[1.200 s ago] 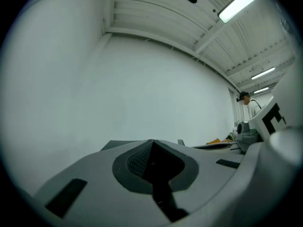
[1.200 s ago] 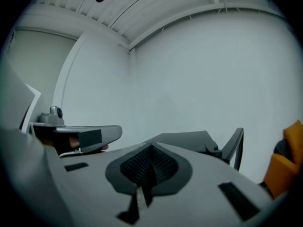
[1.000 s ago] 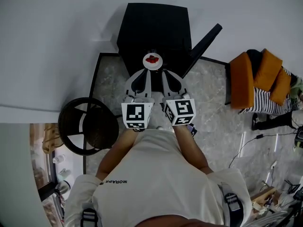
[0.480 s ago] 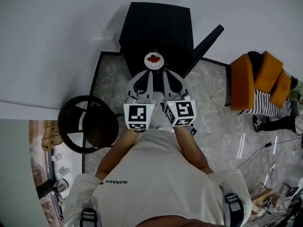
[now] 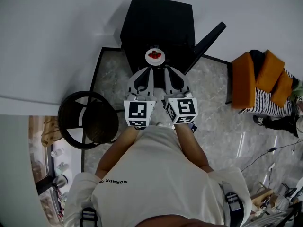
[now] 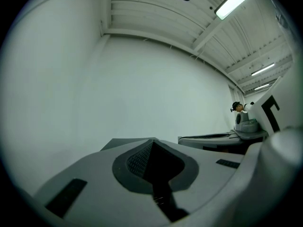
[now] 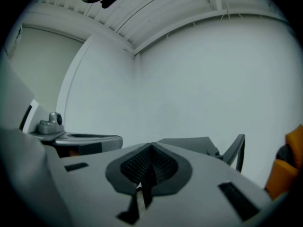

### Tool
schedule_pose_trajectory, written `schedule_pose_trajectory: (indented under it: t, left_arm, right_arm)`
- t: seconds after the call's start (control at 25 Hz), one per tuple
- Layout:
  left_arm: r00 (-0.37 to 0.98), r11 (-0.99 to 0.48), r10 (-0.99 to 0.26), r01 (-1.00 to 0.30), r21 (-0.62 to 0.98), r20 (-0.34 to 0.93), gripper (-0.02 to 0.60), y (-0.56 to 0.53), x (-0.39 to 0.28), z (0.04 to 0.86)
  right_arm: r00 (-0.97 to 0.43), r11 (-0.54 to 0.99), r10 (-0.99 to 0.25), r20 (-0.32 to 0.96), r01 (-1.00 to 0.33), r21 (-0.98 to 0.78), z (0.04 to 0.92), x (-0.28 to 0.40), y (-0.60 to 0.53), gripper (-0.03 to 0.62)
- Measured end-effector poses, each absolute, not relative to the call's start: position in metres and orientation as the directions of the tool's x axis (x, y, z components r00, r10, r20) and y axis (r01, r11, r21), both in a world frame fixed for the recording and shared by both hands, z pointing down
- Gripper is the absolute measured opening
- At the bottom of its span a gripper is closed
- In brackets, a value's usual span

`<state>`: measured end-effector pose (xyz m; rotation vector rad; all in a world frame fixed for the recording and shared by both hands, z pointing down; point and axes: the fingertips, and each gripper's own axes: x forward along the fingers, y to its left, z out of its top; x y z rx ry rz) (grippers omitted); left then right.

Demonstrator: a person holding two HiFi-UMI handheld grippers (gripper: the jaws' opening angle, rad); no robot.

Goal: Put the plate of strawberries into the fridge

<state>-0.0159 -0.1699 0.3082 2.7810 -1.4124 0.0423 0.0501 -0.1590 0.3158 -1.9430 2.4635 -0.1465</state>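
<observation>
Left gripper (image 5: pixel 149 68): jaws fully together in own view; I see nothing between them. Right gripper (image 5: pixel 164 68): jaws closed on thin white sliver, which I read as plate rim. Plate of strawberries (image 5: pixel 155 56) sits touching both tips, just ahead of them, over front of black fridge (image 5: pixel 158 22). Fridge door (image 5: pixel 207 42) stands open on right gripper's side.

Bright, even light (fisheye edges dark).

The person's white shirt (image 5: pixel 161 171) has small dark letters (image 5: pixel 115 182), "MORAPR", at seven o'clock in the head view
</observation>
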Motion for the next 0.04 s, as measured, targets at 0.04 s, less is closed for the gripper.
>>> schedule_pose_trajectory:
  t: [0.04]
  left_arm:
    - [0.589,-0.589,-0.807,-0.808,0.008,0.034,0.0,-0.1698,-0.0154,0.3083]
  right_arm:
    - [-0.235,0.231,-0.97,0.057,-0.97,-0.073,0.3162,0.0505,-0.1589,0.011]
